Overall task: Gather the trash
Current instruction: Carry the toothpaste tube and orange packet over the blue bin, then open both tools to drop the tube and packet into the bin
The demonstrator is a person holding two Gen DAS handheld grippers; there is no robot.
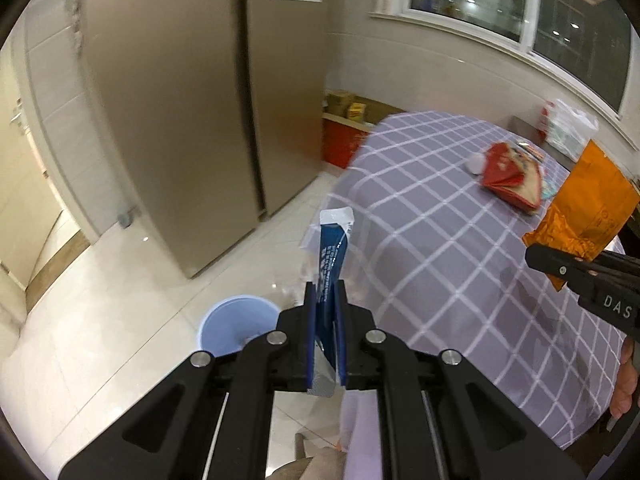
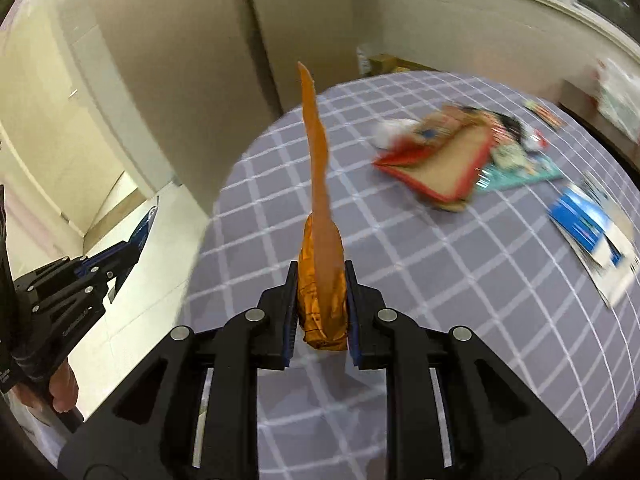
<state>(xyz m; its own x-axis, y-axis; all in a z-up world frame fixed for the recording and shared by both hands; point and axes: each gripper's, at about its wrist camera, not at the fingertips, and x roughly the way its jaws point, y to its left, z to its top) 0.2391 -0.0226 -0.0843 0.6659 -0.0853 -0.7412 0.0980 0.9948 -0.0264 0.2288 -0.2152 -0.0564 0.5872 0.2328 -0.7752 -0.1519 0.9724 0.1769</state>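
The tablecloth [image 2: 440, 280] is lilac-grey with a white grid pattern. The wrapper [image 2: 320, 240] is orange (shiny foil), the sachet [image 1: 332, 256] is dark blue with a white top, the bin [image 1: 236, 324] is pale blue, and both grippers are black.

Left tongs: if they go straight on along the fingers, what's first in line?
Probably the floor beside the light blue bin, ahead of the left tongs and their blue wrapper. Depth is unclear.
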